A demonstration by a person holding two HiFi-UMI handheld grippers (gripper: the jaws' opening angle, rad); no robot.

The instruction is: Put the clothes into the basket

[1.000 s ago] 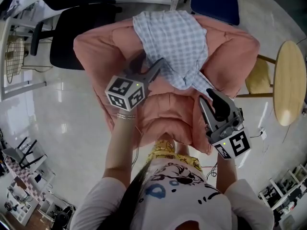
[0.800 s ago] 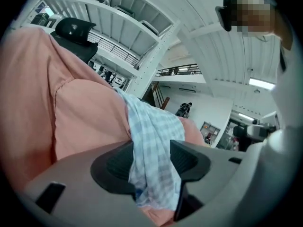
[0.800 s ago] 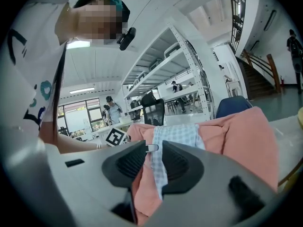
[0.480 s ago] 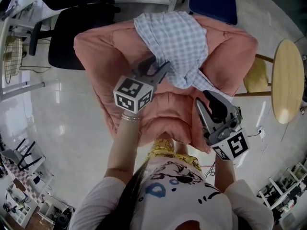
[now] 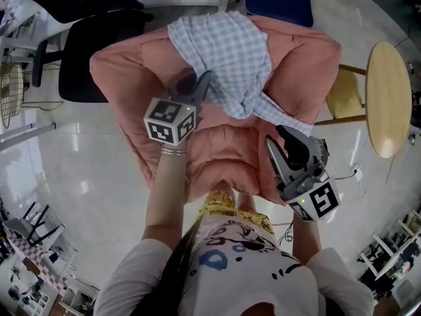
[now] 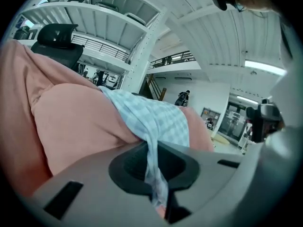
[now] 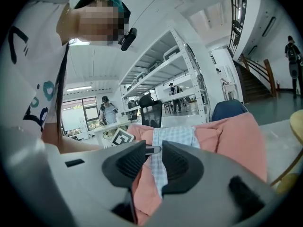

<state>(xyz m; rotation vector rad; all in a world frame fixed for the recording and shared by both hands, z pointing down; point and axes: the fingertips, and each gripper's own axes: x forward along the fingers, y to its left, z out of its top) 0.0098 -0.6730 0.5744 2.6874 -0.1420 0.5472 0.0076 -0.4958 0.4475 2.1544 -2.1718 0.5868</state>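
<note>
Gripping the checked shirt (image 5: 223, 51), draped over the pink armchair (image 5: 125, 78) at 12 o'clock. Pinching its 8 o'clock edge with the left gripper (image 5: 202, 83), having just been closing those jaws onto the cloth. Clamping the sleeve (image 5: 273, 107) at 5 o'clock inside the narrow-set right gripper (image 5: 277, 137).

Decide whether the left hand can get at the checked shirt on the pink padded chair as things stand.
Yes, by the look of it: the left tongs have just been closing and now pinch a fold of the checked shirt, which lies uncovered on the pink padded chair.
</note>
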